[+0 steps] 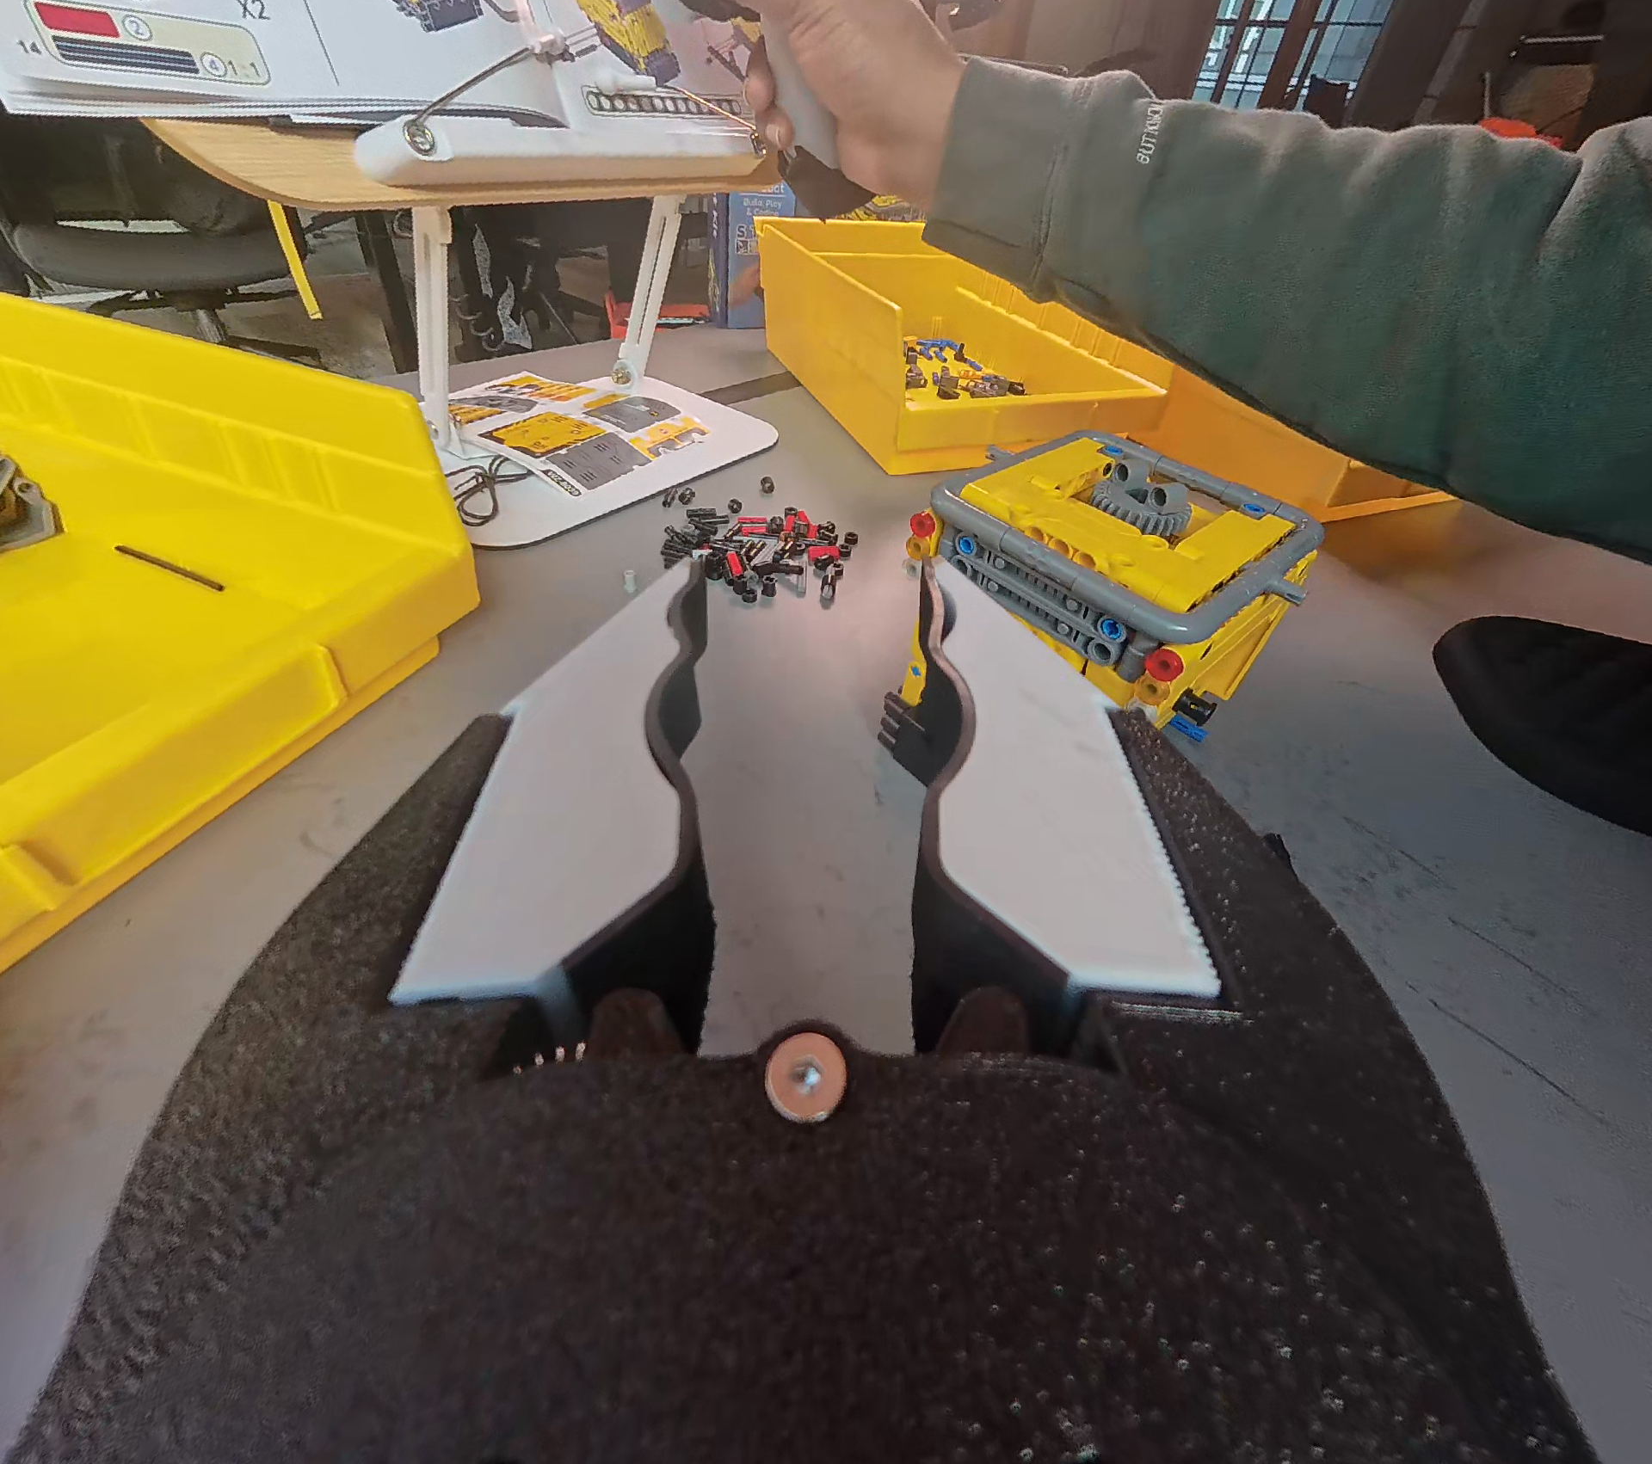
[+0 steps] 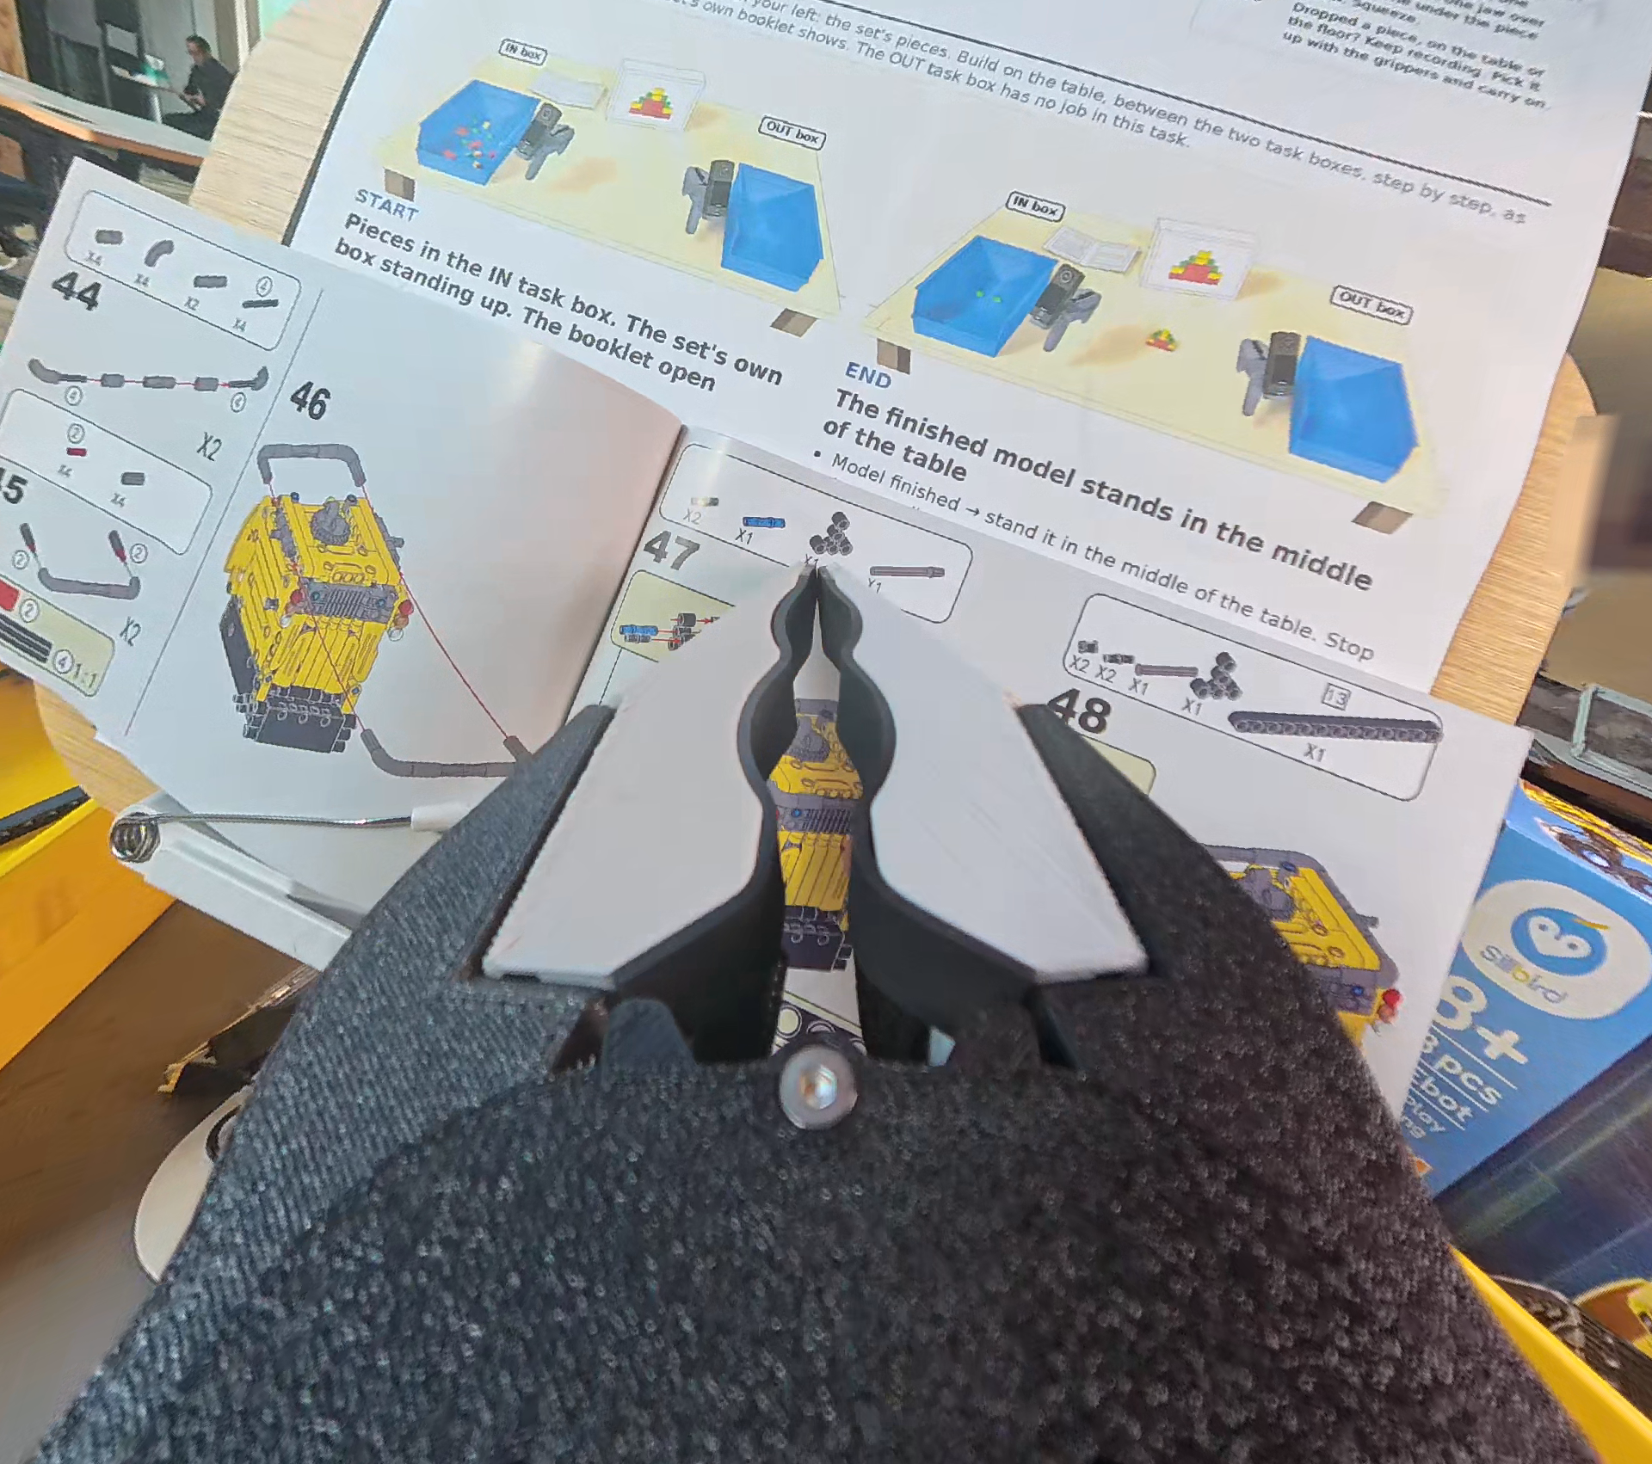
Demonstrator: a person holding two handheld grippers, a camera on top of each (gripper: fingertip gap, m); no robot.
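Left wrist view: we hold our left gripper [image 1: 809, 572] spread and empty over the bench [image 1: 804, 795].

Just past its tips lies a scatter of small black and red pins [image 1: 760, 536]; the yellow brick model [image 1: 1117, 563] stands just right of them, yellow bins [image 1: 179, 617] toward the bench's left and far edges. Our right gripper [image 2: 815, 572], tips pressed together on nothing we can see, points at the open booklet [image 2: 358, 527] on its stand, a printed sheet [image 2: 983, 170] behind it.
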